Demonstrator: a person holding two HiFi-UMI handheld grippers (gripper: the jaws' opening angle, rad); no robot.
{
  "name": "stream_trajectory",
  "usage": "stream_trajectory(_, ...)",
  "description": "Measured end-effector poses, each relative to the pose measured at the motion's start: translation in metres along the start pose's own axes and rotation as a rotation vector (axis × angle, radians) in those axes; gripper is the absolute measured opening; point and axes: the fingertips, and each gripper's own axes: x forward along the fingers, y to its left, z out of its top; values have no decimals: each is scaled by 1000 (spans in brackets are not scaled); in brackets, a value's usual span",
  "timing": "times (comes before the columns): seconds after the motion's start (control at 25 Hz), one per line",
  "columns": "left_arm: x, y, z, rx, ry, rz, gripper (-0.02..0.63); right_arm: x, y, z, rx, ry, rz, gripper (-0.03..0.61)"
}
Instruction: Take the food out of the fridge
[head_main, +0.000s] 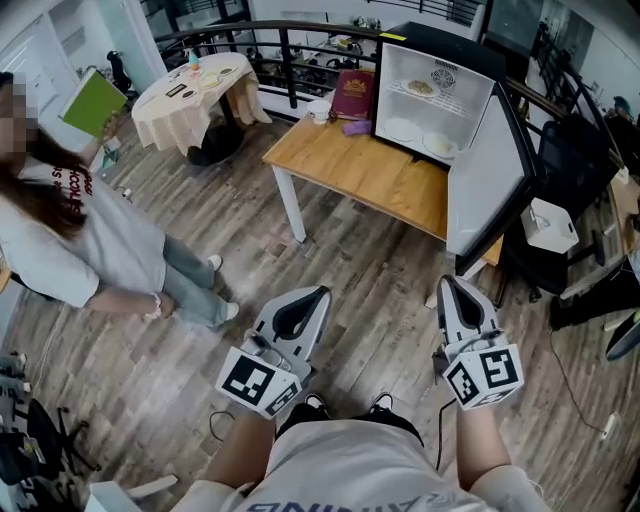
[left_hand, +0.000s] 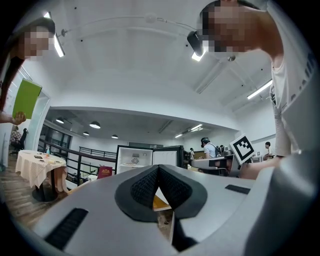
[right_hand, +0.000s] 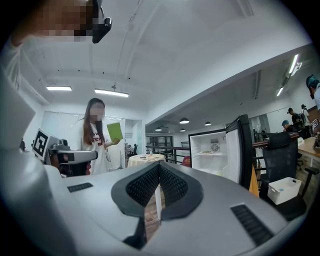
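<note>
On the left, a person in a grey top (head_main: 70, 240) stands on the wooden plank floor (head_main: 350, 265) and holds a flat green folder (head_main: 95, 103). My left hand-held gripper (head_main: 318, 294), made of white and grey plastic, is low in front of me. Its jaws are shut tight with nothing between them. Past it stands the light brown wooden desk (head_main: 350, 170) with white legs. A dark red book (head_main: 353, 95) stands at the back of the desk, just beside the small white fridge (head_main: 465, 105). The food is in the fridge: a round plate of food (head_main: 421, 88) on the top shelf and white dishes (head_main: 440, 145) lower down. My right hand-held gripper (head_main: 447, 283) is shut and empty too, well apart from the fridge. The white fridge door (head_main: 490, 175) hangs wide open.
</note>
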Motion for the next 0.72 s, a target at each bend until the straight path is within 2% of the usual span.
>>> stream_trajectory(0.44, -47, 68, -9, 18, 17, -35, 5, 50, 69, -11, -10, 7, -21, 20)
stream_trajectory(0.72, -38, 100, -17, -13, 18, -48, 5, 84, 71, -22, -12, 36, -33, 20)
